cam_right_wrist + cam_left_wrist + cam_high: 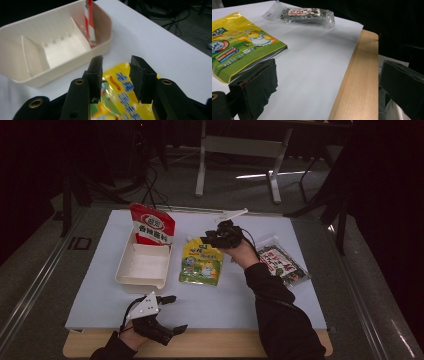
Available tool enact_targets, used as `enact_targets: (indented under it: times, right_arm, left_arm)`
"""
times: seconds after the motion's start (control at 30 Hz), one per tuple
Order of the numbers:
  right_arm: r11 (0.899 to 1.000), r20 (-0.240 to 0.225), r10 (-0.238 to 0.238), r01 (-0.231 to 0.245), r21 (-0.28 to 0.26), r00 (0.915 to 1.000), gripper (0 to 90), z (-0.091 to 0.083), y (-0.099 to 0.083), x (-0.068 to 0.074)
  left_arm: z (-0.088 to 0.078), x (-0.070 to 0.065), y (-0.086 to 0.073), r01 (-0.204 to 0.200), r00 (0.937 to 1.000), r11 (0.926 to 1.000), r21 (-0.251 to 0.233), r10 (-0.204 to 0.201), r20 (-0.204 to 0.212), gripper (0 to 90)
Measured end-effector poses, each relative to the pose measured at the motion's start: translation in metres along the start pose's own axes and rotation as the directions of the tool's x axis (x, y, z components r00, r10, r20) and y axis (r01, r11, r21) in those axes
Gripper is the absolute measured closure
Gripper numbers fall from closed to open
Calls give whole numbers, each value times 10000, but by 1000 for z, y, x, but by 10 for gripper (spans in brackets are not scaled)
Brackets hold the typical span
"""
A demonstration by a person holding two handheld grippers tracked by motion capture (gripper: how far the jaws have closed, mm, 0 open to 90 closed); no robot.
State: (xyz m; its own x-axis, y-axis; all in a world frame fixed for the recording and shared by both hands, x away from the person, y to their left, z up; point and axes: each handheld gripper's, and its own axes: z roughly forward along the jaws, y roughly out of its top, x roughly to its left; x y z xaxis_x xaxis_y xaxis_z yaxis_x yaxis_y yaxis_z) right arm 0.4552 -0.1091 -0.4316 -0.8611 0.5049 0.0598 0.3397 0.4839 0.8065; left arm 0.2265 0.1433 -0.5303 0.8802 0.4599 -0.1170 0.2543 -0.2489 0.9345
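**Right claw poised at the top of the yellow pouch**

The right gripper (206, 240) is seen at the top edge of the yellow-green pouch (201, 262), which lies flat on the white sheet (100, 290) just beside the cream tray (142, 266). In the right gripper view the pouch (125, 100) is framed directly beneath and between the two black jaws, which are held partly apart with a clear gap; whether the pads are touching the foil cannot be told, and nothing is seen clamped. No earlier picture is given to compare against.

The left gripper (172, 312) is rested near the wooden table edge (225, 347), well apart from the pouch, its jaws spread wide and nothing held between them.

Now the count: one yellow-green pouch, one cream tray with dividers inside, one red-and-white packet (151, 225) stood upright at the tray's far end, and one clear-wrapped dark packet (282, 262) laid off at the right side of the sheet. Two grippers are counted, one in each hand.
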Motion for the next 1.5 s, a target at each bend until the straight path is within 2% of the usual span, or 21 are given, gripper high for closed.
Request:
enact_targets:
  times: [0.1,0.17,0.2,0.27,0.37,0.53,0.67,0.77,0.9,0.93,0.97,1.03,1.07,1.1,1.17,1.2,1.33,1.4,1.47,1.5]
  right_arm:
    - [10000,165,-39,39,32,9999,667,-16,-8,-6]
    - [10000,262,-51,50,24,9996,684,-21,-10,-8]
    - [10000,422,45,-43,-50,9991,710,-34,-18,-14]
    - [9998,566,170,-163,-131,9983,730,-47,-26,-22]
    - [9991,816,385,-371,-189,9959,798,-63,-37,-33]
    - [9985,1252,553,-549,-66,9906,843,-87,-55,-49]
    - [9967,1810,779,-810,93,9804,898,-107,-76,-65]
    - [9942,2133,987,-1057,219,9720,900,-118,-89,-77]
    - [9886,2619,1330,-1469,344,9559,900,-130,-110,-94]
    - [9886,2619,1330,-1469,344,9559,900,-130,-110,-94]
    - [9873,2718,1390,-1546,369,9523,900,-132,-113,-96]
    - [9810,3018,1686,-1894,409,9383,900,-139,-128,-107]
    - [9797,3041,1748,-1962,412,9365,900,-140,-131,-109]
    - [9760,3120,1900,-2134,424,9309,900,-143,-137,-113]
    - [9746,3199,1927,-2188,474,9276,900,-145,-140,-116]
    - [9679,3415,2124,-2452,553,9156,900,-148,-151,-124]
    - [9550,3852,2459,-2903,606,8895,900,-152,-169,-139]
    - [9478,4118,2636,-3137,578,8723,900,-154,-177,-147]
    - [9378,4351,2922,-3443,442,8516,900,-156,-186,-155]
    - [9340,4399,3030,-3552,392,8454,900,-157,-189,-158]
  left_arm:
    - [0,-1,0,47,10000,10000,-48,-47,47,29]
    - [1,-1,0,9,10000,10000,-69,-9,81,29]
    - [1,-1,0,31,9999,10000,-88,-30,97,29]
    - [1,0,0,53,9999,9999,-116,-52,95,29]
    - [2,0,-1,97,9999,9999,-115,-96,102,29]
    - [4,-1,-1,118,9998,9999,-65,-117,148,29]
    - [5,0,-2,101,9999,9999,-23,-101,117,29]
    - [5,0,-2,124,9999,9999,0,-124,102,29]
    - [6,0,-2,159,9998,9999,18,-159,89,29]
    - [6,0,-2,159,9998,9999,18,-159,89,29]
    - [6,0,-3,155,9998,9999,35,-155,95,29]
    - [6,0,-3,157,9998,9999,41,-158,94,29]
    - [6,0,-3,157,9998,9999,30,-157,106,29]
    - [6,0,-3,153,9998,9999,34,-153,107,29]
    - [7,1,-3,219,9997,9997,63,-219,76,29]
    - [7,1,-3,227,9997,9997,65,-228,63,29]
    - [8,1,-3,232,9997,9997,57,-232,31,29]
    - [9,2,-3,196,9998,9998,89,-197,4,29]
    - [9,2,-4,259,9997,9996,106,-259,-34,29]
    - [10,3,-4,216,9997,9997,147,-215,-75,29]
